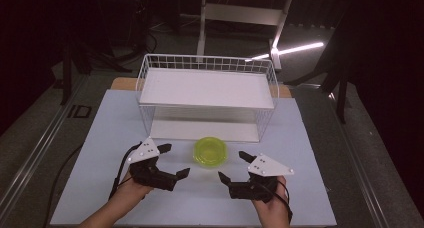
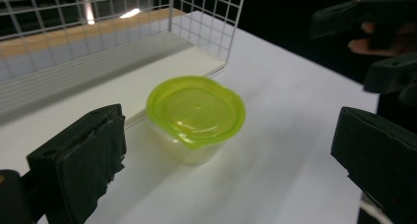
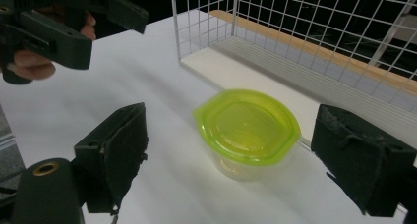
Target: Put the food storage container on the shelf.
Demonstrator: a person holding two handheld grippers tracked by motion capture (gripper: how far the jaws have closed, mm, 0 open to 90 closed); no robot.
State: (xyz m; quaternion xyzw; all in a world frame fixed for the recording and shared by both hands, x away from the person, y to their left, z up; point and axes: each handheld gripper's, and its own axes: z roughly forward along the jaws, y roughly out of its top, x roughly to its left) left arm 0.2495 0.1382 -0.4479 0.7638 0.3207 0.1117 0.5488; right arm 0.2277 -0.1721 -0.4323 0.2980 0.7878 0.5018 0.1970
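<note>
Lidded green tub [image 1: 210, 151] sits at centre frame on the white table [image 1: 310, 188], just before the wire rack [image 1: 207, 95]. Left gripper [image 1: 175, 160], lower left of it, stands with jaws wide and empty. Right gripper [image 1: 234, 166], lower right, likewise gapes wide, gripping nothing.

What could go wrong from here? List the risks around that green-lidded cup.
1. The cup stands right against the front edge of the wire rack; a nudge could knock it into the frame.
2. Both the left hand-held gripper and right hand-held gripper are open, flanking it; they could collide.
3. The cup looks light and may tip if pinched off-centre.
</note>
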